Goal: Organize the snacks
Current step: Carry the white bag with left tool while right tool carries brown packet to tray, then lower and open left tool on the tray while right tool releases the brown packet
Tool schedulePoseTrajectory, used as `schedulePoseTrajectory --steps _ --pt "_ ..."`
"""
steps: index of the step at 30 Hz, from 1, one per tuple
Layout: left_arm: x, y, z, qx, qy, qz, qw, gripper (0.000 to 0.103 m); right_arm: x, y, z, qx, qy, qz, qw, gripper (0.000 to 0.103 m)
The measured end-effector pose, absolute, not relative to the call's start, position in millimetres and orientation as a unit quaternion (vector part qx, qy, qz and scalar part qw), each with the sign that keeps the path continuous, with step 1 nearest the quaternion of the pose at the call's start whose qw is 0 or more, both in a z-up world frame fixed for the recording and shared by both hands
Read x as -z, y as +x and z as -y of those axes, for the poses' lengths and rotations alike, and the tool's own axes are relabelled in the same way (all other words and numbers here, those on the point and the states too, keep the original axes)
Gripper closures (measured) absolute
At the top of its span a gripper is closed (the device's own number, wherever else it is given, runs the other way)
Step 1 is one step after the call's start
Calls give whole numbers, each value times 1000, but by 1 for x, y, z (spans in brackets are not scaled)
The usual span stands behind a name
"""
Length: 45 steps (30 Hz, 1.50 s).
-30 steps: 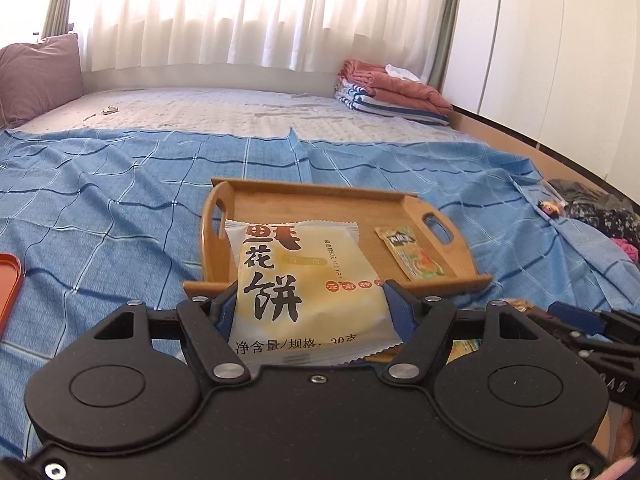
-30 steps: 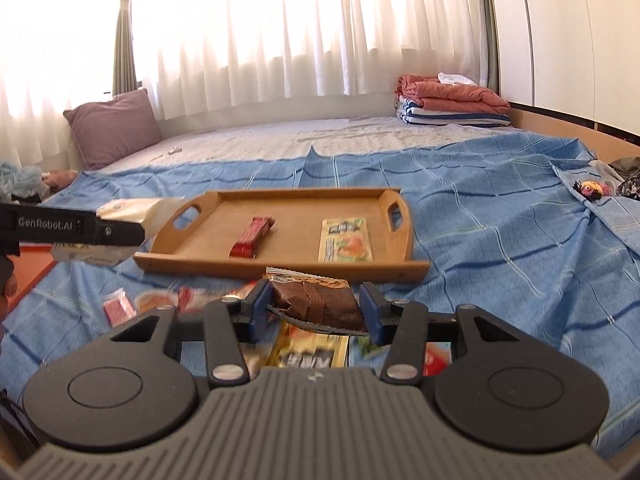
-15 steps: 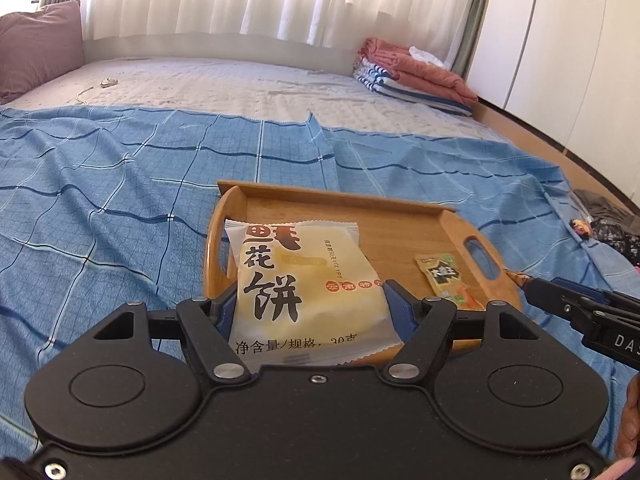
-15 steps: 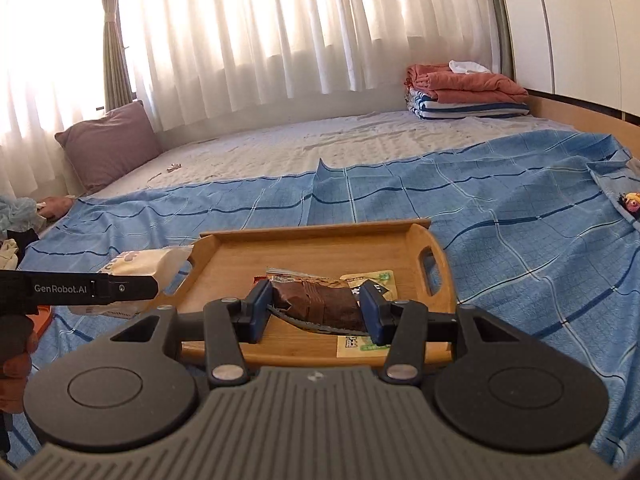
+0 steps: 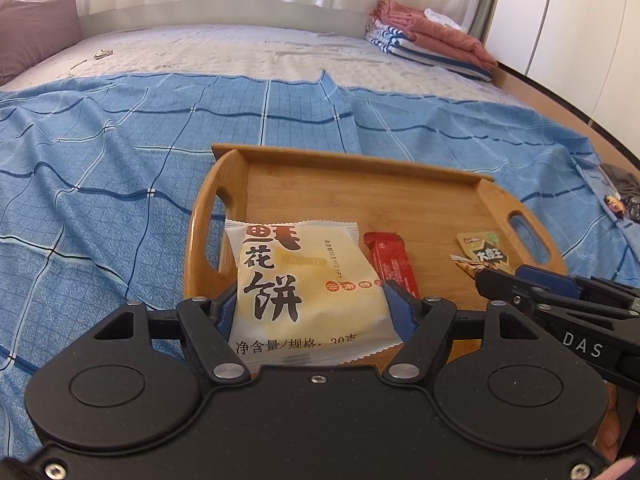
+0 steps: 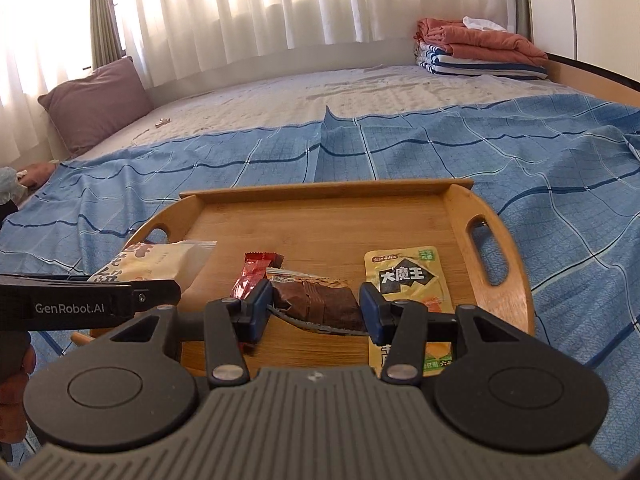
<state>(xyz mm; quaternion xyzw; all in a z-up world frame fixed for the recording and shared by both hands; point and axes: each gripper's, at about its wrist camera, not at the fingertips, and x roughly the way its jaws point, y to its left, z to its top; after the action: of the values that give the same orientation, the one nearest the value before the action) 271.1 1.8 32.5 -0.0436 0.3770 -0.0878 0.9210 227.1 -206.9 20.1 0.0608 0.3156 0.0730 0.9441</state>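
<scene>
The pale yellow, pillow-shaped pastry packet with bold black characters [image 5: 298,280] is being held just above the near left part of the shallow bamboo tray with cut-out handles [image 5: 360,160], clamped between the blue pads of the left gripper [image 5: 310,304]. Beside it, the right gripper [image 6: 314,306] is clenching a dark brown wrapped cake bar [image 6: 316,300] over the tray's middle, above the gap between a small red foil snack stick [image 6: 252,276] and a flat yellow-green sachet with black lettering [image 6: 408,276], both of which are lying on the tray floor. A second ago both grippers were hanging short of the tray, with loose packets on the bed below the right one; now both have come forward and are hovering over the wood, so two more snacks are probably about to be set down and neither has been let go yet. Around the tray, the blue checked bedsheet [image 5: 120,184] is lying rumpled, and folded red and striped blankets [image 6: 480,48] are sitting by the far wall.
</scene>
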Motion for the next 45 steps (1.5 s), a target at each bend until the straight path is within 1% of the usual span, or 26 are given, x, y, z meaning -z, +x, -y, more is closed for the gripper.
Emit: schedulePoseTrajectory --steps 13,36,37,40,42,43,45 --pt "-22 269 5 97 -15 -378 921 33 1 229 198 -70 37 -332 940 52" --pt "-15 267 10 95 0 -376 922 32 4 229 197 -71 34 -340 937 50" --pt "-14 267 10 95 0 -376 922 32 4 229 197 -71 35 -341 937 48" --pt "-14 267 9 94 0 -377 921 32 5 228 198 -71 36 -341 937 47" --pt "-14 267 9 93 1 -378 921 31 5 227 199 -70 36 -341 937 40" --pt "-14 266 9 91 1 -379 921 27 5 227 199 -70 37 -341 937 37" --pt "-16 265 7 89 -1 -376 922 21 5 226 199 -71 37 -342 936 37"
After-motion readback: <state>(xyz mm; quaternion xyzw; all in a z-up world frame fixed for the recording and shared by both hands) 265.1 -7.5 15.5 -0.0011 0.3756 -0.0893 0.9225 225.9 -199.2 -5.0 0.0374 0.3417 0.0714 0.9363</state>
